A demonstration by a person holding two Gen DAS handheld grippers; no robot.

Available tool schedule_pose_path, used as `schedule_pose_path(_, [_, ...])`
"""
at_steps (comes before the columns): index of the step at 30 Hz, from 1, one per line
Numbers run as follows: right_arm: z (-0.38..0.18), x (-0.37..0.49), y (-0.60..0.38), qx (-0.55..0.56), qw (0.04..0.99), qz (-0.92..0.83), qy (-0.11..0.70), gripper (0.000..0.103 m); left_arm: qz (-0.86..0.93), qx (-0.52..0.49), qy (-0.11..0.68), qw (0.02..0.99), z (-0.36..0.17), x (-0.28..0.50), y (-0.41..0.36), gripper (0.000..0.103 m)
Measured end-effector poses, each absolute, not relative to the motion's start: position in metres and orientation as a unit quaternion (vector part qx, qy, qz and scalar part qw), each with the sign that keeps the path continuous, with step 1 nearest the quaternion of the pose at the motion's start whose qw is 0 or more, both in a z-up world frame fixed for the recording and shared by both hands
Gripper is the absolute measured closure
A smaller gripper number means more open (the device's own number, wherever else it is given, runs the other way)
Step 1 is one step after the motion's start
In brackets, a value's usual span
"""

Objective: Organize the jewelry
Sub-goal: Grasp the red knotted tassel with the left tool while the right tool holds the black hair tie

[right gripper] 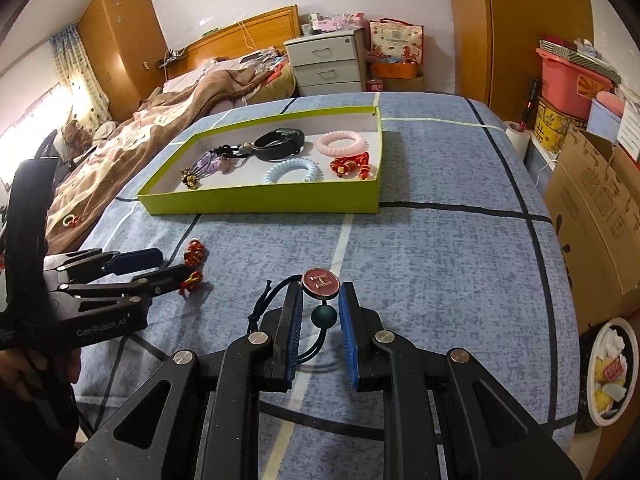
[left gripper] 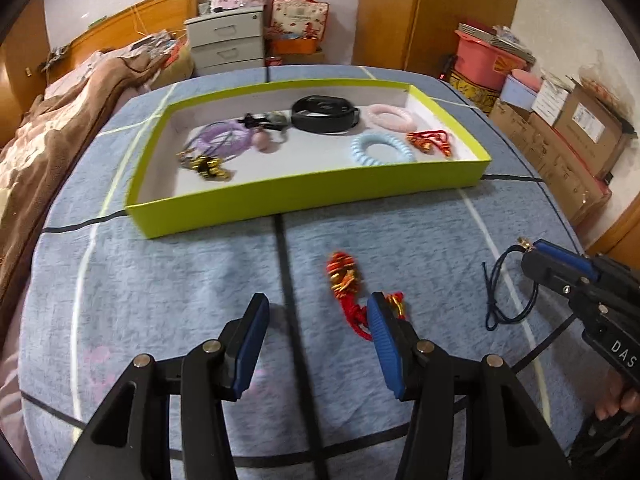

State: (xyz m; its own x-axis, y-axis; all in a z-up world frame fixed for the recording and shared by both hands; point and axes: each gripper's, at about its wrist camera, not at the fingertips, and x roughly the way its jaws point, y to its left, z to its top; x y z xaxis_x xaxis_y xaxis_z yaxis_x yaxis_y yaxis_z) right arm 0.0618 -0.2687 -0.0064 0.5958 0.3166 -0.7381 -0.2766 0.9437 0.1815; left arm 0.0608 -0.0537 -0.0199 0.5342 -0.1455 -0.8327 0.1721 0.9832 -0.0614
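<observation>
Left wrist view: the lime-green cardboard tray point(left gripper: 308, 196) lies ahead on the bed. The red-and-gold knotted cord charm point(left gripper: 346, 280), lengthwise forward, is nearest the left gripper point(left gripper: 316, 340), whose jaws stand apart; the right gripper point(right gripper: 320, 332) has the dark cord hair tie with round disc point(right gripper: 320, 282) between its near-closed jaws, though a firm clamp I cannot tell.

Bedroom: wooden headboard point(right gripper: 248, 30), white drawers point(right gripper: 326, 66), cardboard boxes point(right gripper: 592, 208).

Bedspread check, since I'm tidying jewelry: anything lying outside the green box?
Yes. A red-and-gold knotted bracelet lies loose on the blue bedspread by the left gripper, outside the green box. The right gripper straddles a dark cord hair tie.
</observation>
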Motion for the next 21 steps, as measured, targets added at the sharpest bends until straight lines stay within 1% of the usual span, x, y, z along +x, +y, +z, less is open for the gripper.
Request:
schedule_pose_path(5, [-0.007, 0.063, -0.265, 0.023, 0.893, 0.166, 0.418, 0.084, -0.111, -0.017, 0.477, 0.871, -0.02, 0.064, -0.057, 0.05])
schedule_pose_path(13, [-0.006, 0.062, -0.266, 0.025, 0.893, 0.168, 0.417, 0.084, -0.1, 0.036, 0.462, 0.88, -0.024, 0.066, -0.074, 0.051])
schedule_pose_path(15, [-0.007, 0.062, -0.267, 0.026, 0.893, 0.167, 0.417, 0.084, -0.093, 0.043, 0.46, 0.882, -0.023, 0.066, -0.074, 0.06])
schedule_pose_path(16, [-0.007, 0.062, -0.266, 0.027, 0.893, 0.168, 0.417, 0.084, -0.091, 0.046, 0.459, 0.883, -0.023, 0.066, -0.073, 0.066])
schedule_pose_path(17, [-0.007, 0.062, -0.266, 0.026, 0.893, 0.167, 0.417, 0.084, -0.091, 0.047, 0.458, 0.883, -0.023, 0.066, -0.071, 0.07])
schedule_pose_path(18, [-0.007, 0.062, -0.266, 0.026, 0.893, 0.168, 0.418, 0.084, -0.09, 0.045, 0.458, 0.883, -0.023, 0.066, -0.069, 0.072])
schedule_pose_path(20, [-0.007, 0.063, -0.266, 0.025, 0.892, 0.167, 0.419, 0.084, -0.089, 0.042, 0.457, 0.884, -0.022, 0.067, -0.066, 0.08])
schedule_pose_path(21, [-0.007, 0.062, -0.265, 0.024, 0.892, 0.167, 0.419, 0.084, -0.089, 0.039, 0.457, 0.884, -0.022, 0.067, -0.064, 0.082])
